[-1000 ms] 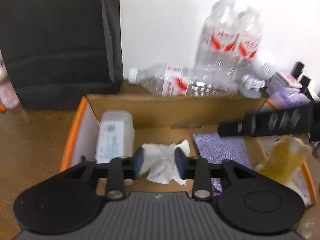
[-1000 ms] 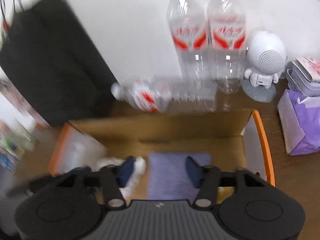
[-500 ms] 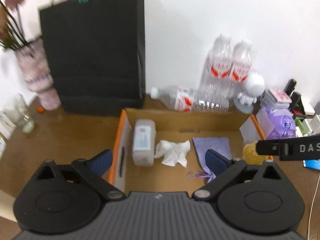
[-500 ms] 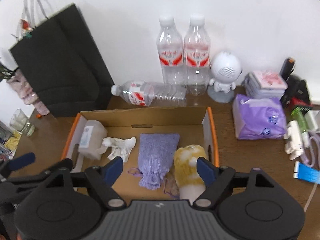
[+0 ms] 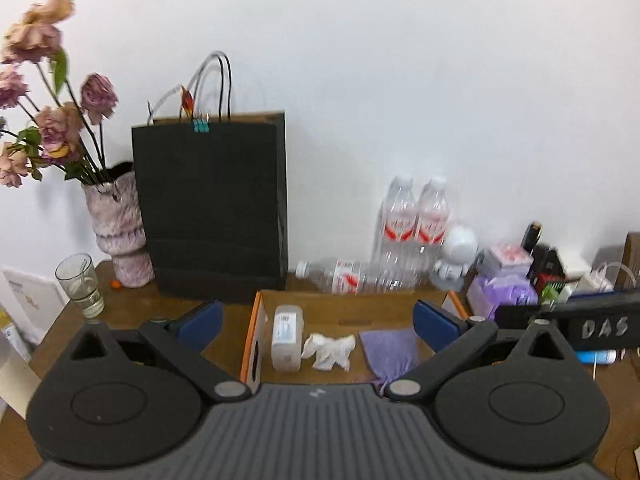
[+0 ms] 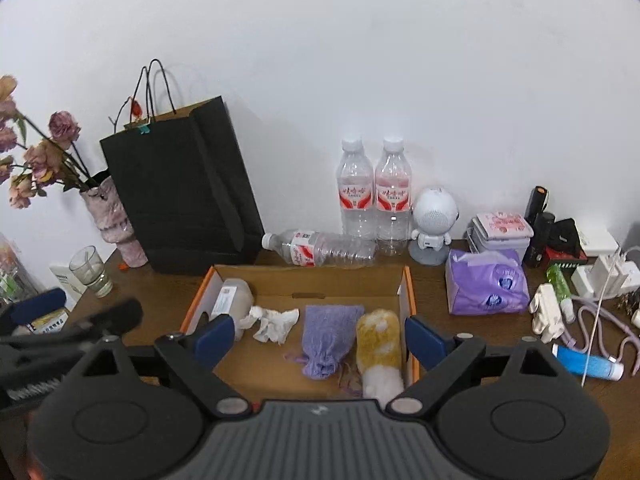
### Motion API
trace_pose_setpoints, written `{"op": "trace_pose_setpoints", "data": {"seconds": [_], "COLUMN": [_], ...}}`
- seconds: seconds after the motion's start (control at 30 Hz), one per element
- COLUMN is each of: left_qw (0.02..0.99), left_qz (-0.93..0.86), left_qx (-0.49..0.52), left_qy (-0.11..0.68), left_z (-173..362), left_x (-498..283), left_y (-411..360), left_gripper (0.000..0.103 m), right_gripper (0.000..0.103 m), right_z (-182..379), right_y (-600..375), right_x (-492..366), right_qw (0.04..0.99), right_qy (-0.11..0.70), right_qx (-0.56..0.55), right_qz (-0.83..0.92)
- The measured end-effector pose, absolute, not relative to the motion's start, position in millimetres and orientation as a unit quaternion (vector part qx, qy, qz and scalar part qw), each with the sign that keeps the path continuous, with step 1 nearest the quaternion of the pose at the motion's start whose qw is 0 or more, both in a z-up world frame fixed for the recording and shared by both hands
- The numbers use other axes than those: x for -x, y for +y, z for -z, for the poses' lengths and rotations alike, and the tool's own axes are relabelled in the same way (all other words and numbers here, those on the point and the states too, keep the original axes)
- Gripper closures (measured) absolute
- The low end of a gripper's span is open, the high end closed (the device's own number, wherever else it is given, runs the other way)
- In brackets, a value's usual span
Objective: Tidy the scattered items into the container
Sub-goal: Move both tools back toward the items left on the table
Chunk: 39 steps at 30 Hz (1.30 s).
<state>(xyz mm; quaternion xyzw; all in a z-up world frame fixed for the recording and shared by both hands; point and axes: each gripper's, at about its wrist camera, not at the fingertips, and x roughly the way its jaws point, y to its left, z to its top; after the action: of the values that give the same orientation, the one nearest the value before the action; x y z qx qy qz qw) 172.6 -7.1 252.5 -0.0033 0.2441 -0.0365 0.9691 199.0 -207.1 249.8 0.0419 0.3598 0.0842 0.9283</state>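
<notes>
Light: bright, even, soft; source out of frame.
Shadows: faint, on the wall (image 6: 320, 60) at three o'clock of the black bag (image 6: 180, 196).
Blur: left wrist view slightly smeared; right wrist view sharper.
Distortion: fisheye bending, dark corners.
Glare: none strong.

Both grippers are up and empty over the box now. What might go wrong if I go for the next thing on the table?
1. The bottle lying on its side rests right behind the cardboard box, touching two standing bottles; a careless grab might topple them.
2. The loose items at right, like the blue tube, lie among cables that might snag.
3. The right gripper has jaws opening with nothing between them, and the left gripper hangs close beside it, so they might collide.
</notes>
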Motion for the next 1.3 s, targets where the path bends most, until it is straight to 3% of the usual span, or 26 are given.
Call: {"op": "trace_pose_setpoints", "data": {"seconds": [0.37, 0.7, 0.9, 1.3], "left_qw": [0.982, 0.985, 0.981, 0.972], "left_qz": [0.011, 0.025, 0.019, 0.032], "left_qx": [-0.008, -0.026, -0.011, -0.033], "left_qy": [0.186, 0.17, 0.192, 0.232], "left_z": [-158.7, -85.6, -56.6, -27.8], "left_x": [-85.1, 7.1, 54.5, 76.2], "left_y": [3.4, -0.9, 1.8, 5.8], "left_gripper": [0.0, 0.0, 0.0, 0.0], "right_gripper": [0.011, 0.01, 0.002, 0.001], "right_z": [-149.1, -78.1, -55.7, -26.3], "right_y": [-200.7, -199.7, -206.9, -202.3], "right_x": [-103.5, -3.6, 49.4, 77.4], "right_qw": [0.962, 0.959, 0.961, 0.957], "right_qy": [0.255, 0.252, 0.247, 0.27], "right_qx": [-0.007, -0.031, -0.039, -0.012], "right_qz": [-0.098, -0.124, -0.121, -0.105]}}
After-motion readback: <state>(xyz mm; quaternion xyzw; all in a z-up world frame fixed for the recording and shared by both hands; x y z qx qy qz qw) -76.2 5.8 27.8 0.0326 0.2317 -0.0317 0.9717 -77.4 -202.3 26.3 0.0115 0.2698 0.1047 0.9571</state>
